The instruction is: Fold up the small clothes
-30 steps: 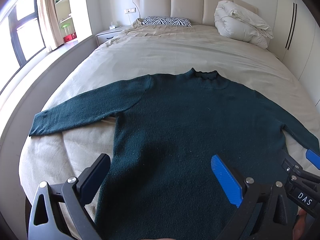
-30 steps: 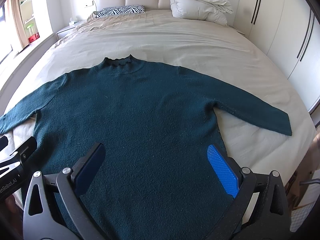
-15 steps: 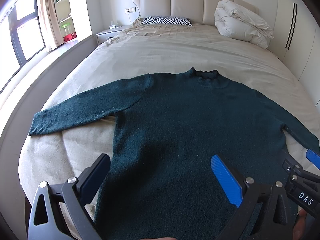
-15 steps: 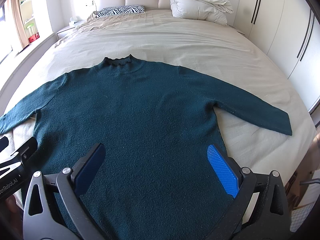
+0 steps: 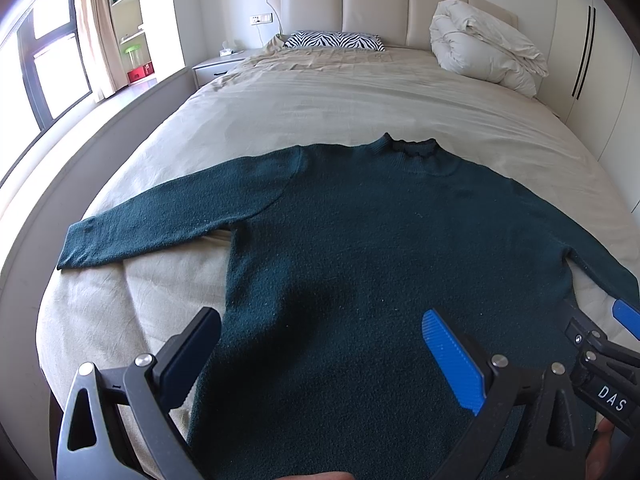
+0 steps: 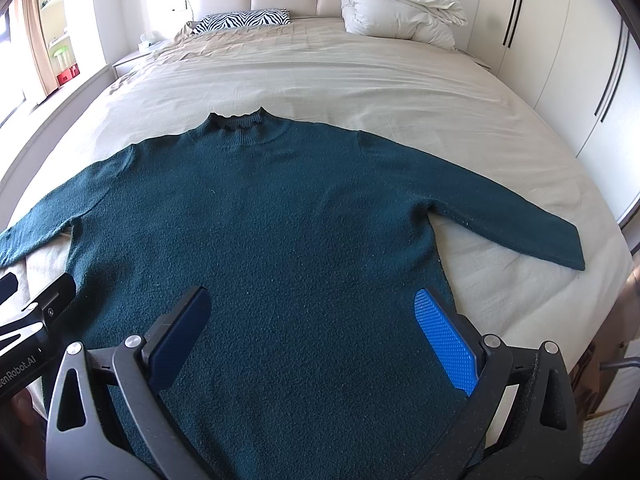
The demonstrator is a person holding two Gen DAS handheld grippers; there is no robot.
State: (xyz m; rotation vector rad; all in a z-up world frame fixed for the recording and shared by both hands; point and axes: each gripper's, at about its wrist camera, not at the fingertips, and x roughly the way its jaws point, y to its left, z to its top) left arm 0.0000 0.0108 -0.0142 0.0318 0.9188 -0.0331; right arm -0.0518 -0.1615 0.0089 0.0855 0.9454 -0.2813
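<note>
A dark green sweater (image 5: 360, 248) lies flat on the beige bed, collar away from me, both sleeves spread out to the sides; it also shows in the right wrist view (image 6: 280, 220). My left gripper (image 5: 320, 344) is open and empty, held above the sweater's lower left part. My right gripper (image 6: 316, 328) is open and empty, held above the lower right part. The right gripper's side shows at the right edge of the left wrist view (image 5: 600, 360). The sweater's bottom hem is hidden below both views.
The bed (image 5: 360, 100) runs back to a padded headboard (image 5: 380, 4). A zebra-print pillow (image 5: 334, 40) and a bundled white duvet (image 5: 484, 48) lie at its head. A nightstand (image 5: 218, 68) stands at the left, wardrobes (image 6: 580, 60) at the right.
</note>
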